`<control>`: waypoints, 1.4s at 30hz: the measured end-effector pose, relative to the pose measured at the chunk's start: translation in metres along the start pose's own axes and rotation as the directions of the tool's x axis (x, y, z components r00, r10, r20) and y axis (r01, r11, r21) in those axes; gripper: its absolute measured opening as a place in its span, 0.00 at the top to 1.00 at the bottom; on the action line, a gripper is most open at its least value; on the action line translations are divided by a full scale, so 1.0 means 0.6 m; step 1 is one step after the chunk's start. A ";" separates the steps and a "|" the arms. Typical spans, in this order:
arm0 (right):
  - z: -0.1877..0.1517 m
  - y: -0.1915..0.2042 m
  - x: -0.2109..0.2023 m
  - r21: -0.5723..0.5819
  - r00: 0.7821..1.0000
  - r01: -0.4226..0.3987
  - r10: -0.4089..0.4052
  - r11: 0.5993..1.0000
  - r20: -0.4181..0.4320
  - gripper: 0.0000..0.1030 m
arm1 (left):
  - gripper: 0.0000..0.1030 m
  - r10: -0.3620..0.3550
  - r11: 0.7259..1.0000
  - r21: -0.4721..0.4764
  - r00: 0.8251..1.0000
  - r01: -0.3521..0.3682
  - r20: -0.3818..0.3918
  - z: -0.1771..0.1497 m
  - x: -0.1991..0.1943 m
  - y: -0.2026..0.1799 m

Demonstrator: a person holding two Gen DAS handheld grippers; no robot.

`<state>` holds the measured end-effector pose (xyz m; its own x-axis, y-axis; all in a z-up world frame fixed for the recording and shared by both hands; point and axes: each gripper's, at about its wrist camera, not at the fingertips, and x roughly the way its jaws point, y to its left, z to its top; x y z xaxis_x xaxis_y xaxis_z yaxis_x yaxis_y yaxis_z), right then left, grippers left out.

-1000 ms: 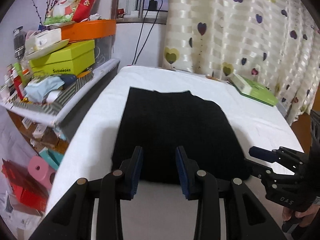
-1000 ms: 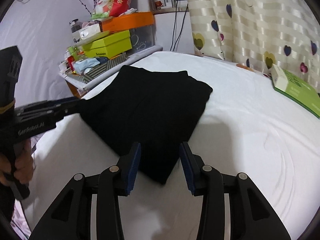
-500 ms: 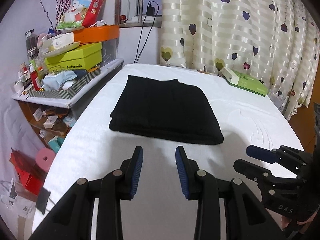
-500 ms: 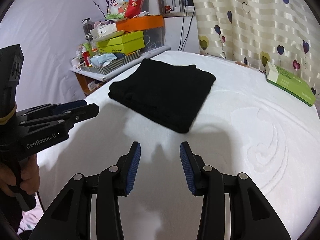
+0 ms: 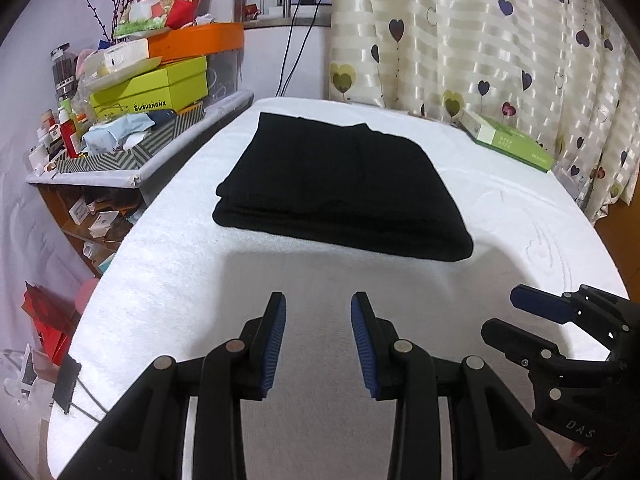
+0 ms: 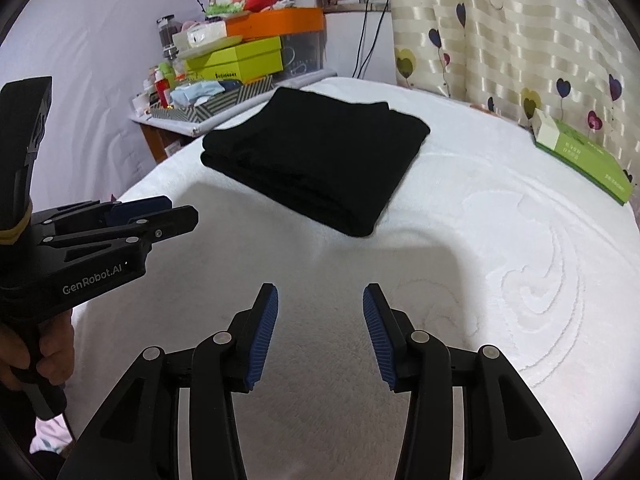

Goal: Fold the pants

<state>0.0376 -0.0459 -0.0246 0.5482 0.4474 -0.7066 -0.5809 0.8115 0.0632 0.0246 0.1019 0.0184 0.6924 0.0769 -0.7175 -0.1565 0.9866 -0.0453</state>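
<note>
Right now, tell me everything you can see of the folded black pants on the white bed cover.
The folded black pants look like soft, matte dark fabric, stacked in several layers into a flat, roughly rectangular bundle. The layered fold edge faces the cameras; the far edge is slightly uneven. They lie flat on the white textured bed cover, nearer the cluttered shelf side. Nothing else touches them: both grippers are open, short of them.

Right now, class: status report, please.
Left tongs open, empty. Right tongs open, empty. Black pants folded flat on white bed. Nothing in the way.

a home bedroom: white bed (image 5: 168, 288), heart-print curtains (image 5: 500, 52), a cluttered shelf (image 5: 132, 148) of boxes.
</note>
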 end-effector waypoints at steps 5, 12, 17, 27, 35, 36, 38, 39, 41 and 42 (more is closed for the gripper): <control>-0.003 -0.001 0.018 -0.005 0.999 0.007 -0.007 1.000 -0.032 0.56 | 0.64 0.014 1.000 0.017 1.000 -0.013 -0.020 -0.002 0.015 -0.002; 0.001 -0.002 0.028 -0.005 0.999 0.011 -0.011 1.000 -0.051 0.55 | 0.64 0.040 0.999 0.032 0.998 -0.038 -0.058 -0.007 0.036 0.003; 0.000 0.004 0.030 -0.022 0.998 0.026 -0.028 0.999 -0.056 0.54 | 0.64 0.041 0.998 0.045 0.997 -0.038 -0.065 -0.010 0.040 0.003; 0.000 0.012 0.033 -0.047 0.997 0.048 -0.051 0.998 -0.060 0.52 | 0.63 0.062 0.996 0.068 0.996 -0.058 -0.063 -0.010 0.042 -0.002; 0.000 0.012 0.033 -0.050 0.997 0.050 -0.053 0.997 -0.061 0.52 | 0.63 0.061 0.996 0.068 0.996 -0.057 -0.063 -0.010 0.043 -0.002; 0.000 0.012 0.033 -0.050 0.997 0.050 -0.053 0.997 -0.061 0.52 | 0.63 0.059 0.996 0.066 0.996 -0.055 -0.064 -0.010 0.043 -0.002; 0.000 0.012 0.033 -0.050 0.997 0.051 -0.054 0.997 -0.061 0.52 | 0.63 0.055 0.997 0.062 0.996 -0.051 -0.064 -0.010 0.043 0.000; 0.000 0.012 0.033 -0.050 0.997 0.051 -0.054 0.997 -0.061 0.52 | 0.63 0.054 0.997 0.060 0.996 -0.050 -0.065 -0.010 0.043 0.000; 0.000 0.012 0.033 -0.051 0.997 0.051 -0.054 0.997 -0.061 0.52 | 0.63 0.052 0.997 0.059 0.997 -0.048 -0.065 -0.010 0.043 0.001; 0.000 0.012 0.033 -0.050 0.997 0.051 -0.054 0.997 -0.061 0.52 | 0.63 0.052 0.997 0.059 0.997 -0.048 -0.065 -0.009 0.043 0.001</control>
<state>0.0442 -0.0309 -0.0379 0.5410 0.3796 -0.7505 -0.5818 0.8133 -0.0080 0.0382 0.1037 -0.0039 0.6361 0.1186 -0.7624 -0.1478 0.9885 0.0305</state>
